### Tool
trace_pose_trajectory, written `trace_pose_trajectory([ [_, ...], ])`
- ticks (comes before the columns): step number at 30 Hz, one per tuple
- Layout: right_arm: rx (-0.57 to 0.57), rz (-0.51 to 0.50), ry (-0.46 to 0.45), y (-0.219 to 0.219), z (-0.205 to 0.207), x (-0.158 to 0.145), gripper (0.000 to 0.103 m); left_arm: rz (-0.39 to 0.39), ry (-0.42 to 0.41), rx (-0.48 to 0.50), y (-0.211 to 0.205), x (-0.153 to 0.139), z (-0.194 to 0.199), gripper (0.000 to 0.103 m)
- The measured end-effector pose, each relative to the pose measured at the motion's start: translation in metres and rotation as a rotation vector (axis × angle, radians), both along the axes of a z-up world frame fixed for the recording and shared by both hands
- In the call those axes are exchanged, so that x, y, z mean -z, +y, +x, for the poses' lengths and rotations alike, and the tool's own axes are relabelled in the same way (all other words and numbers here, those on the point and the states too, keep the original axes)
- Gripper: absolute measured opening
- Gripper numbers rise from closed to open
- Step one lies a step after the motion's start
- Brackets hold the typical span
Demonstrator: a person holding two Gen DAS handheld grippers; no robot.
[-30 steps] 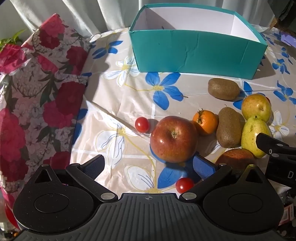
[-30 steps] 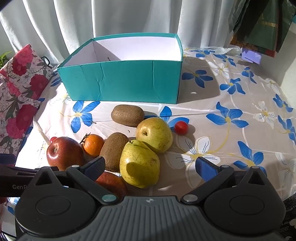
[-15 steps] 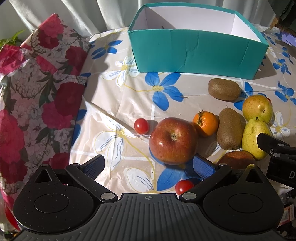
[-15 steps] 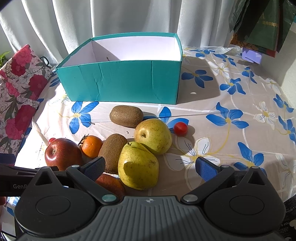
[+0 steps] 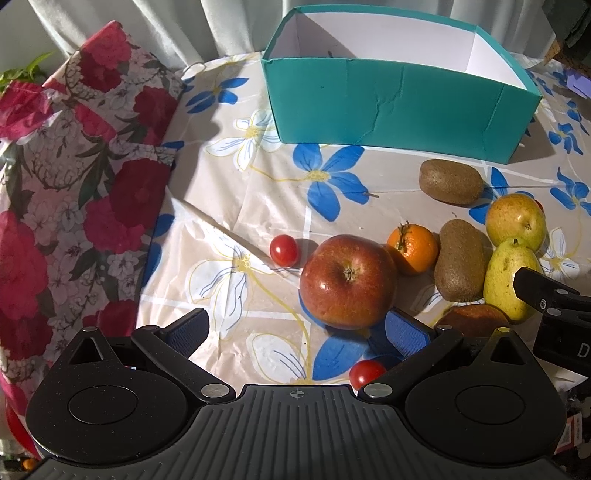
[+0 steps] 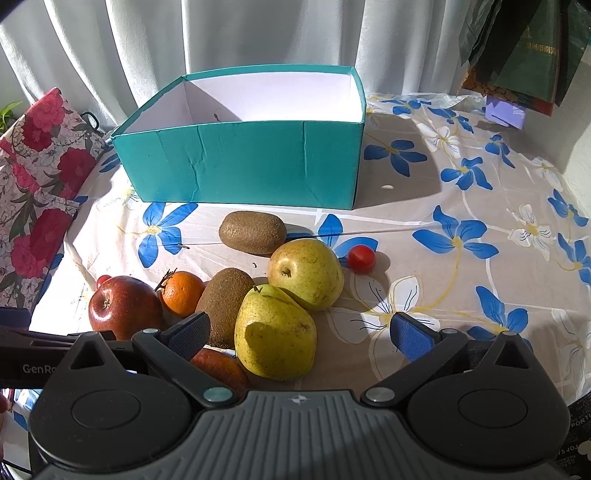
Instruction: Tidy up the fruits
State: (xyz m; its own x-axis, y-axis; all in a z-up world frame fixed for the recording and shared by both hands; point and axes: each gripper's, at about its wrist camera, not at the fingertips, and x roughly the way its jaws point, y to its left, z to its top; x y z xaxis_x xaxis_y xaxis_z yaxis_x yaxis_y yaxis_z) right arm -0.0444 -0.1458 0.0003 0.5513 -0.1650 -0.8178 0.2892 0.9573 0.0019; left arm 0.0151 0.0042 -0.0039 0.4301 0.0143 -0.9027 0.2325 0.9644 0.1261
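Up front, the left gripper (image 5: 295, 330) hangs with its jaws spread wide and empty just short of a glossy red apple (image 5: 348, 281), which rests on the flowered tablecloth (image 5: 236, 192) beside a small orange (image 5: 413, 248). The right gripper (image 6: 300, 334) is likewise released, its fingers either side of a yellow-green pear (image 6: 275, 332) without touching. Behind the fruit stands the teal box (image 6: 243, 162).

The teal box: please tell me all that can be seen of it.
The teal box looks like cardboard, teal outside and white inside, open on top with no lid visible. Its front wall is creased and slightly dented. It stands upright at the back of the flowered tablecloth, before the pale curtain. What shows of its inside holds no fruit, only a small dark mark on the white wall. Nothing visibly touches it; the nearest kiwi lies apart in front.
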Motion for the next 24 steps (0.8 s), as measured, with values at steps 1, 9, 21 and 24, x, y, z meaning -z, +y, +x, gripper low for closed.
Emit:
trace_pose_trajectory([
  [1,-0.001,0.0,0.0,0.0001,0.0002,0.0,0.103,0.001,0.0,-0.002,0.0,0.0,0.0001,0.103],
  [9,-0.007,0.0,0.007,0.0004,0.0018,0.0012,0.103,-0.01,-0.002,-0.015,0.0027,-0.0016,0.0022,0.103],
  [21,-0.017,-0.001,0.016,0.0012,0.0048,0.0023,0.103,-0.006,-0.003,-0.023,0.0034,-0.0027,0.0044,0.103],
  [24,-0.018,0.001,0.017,0.0011,0.0049,0.0024,0.103,-0.004,-0.005,-0.024,0.003,-0.0033,0.0045,0.103],
])
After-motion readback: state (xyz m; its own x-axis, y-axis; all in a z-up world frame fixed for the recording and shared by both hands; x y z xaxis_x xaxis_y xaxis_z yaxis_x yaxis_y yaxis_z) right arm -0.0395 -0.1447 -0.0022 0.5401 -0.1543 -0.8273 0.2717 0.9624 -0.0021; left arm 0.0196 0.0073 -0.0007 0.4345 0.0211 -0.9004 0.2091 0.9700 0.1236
